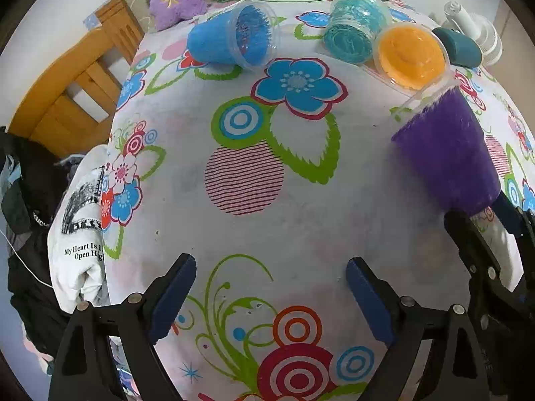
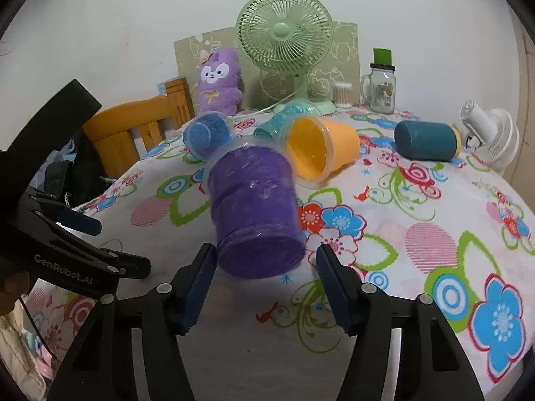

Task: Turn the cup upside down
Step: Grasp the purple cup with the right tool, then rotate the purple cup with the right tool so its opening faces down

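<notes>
On the left, the left hand-held gripper [image 1: 271, 295] hovers wide and empty over the flowered surface [image 1: 301, 220]. Past it, a blue cup [image 1: 230, 38] and an orange cup [image 1: 413, 55] lie on their sides. At right, the purple cup [image 2: 255, 214] hangs tilted, motion-blurred, base toward the right hand-held gripper [image 2: 265, 284], whose fingers straddle it; contact is unclear. Judging by this, the flip is underway; next it needs turning rim-down and lowering.
</notes>
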Demonstrator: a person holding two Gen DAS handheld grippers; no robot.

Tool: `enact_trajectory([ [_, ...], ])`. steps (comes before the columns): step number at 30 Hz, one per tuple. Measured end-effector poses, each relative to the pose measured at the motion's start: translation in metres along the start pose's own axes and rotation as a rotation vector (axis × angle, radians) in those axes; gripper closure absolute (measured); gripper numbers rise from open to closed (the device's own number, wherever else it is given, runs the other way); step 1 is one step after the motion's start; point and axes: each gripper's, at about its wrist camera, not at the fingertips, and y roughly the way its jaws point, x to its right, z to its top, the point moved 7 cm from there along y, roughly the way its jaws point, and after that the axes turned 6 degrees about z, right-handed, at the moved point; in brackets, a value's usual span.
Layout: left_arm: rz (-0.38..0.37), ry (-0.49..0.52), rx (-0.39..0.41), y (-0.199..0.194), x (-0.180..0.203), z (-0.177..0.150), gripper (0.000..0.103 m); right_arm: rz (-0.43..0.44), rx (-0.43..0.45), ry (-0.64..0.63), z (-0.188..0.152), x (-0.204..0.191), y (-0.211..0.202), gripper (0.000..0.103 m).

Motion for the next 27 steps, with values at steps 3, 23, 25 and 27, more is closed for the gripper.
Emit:
enact_trajectory([
  [3, 0.006, 0.013, 0.009, -0.001, 0.004, 0.000, 0.010, 0.013, 0.003, 0.010, -0.002, 0.002, 0.001, 0.045],
  [23, -0.084, -0.047, -0.059, -0.067, -0.005, 0.012, 0.010, -0.045, -0.196, -0.052, 0.069, -0.002, -0.029, 0.046],
  [25, -0.090, -0.060, -0.065, -0.071, -0.008, 0.013, 0.010, -0.033, -0.243, -0.062, 0.078, -0.005, -0.030, 0.047],
  [27, -0.099, -0.069, -0.066, -0.074, -0.010, 0.014, 0.010, -0.027, -0.272, -0.076, 0.085, -0.007, -0.031, 0.047],
])
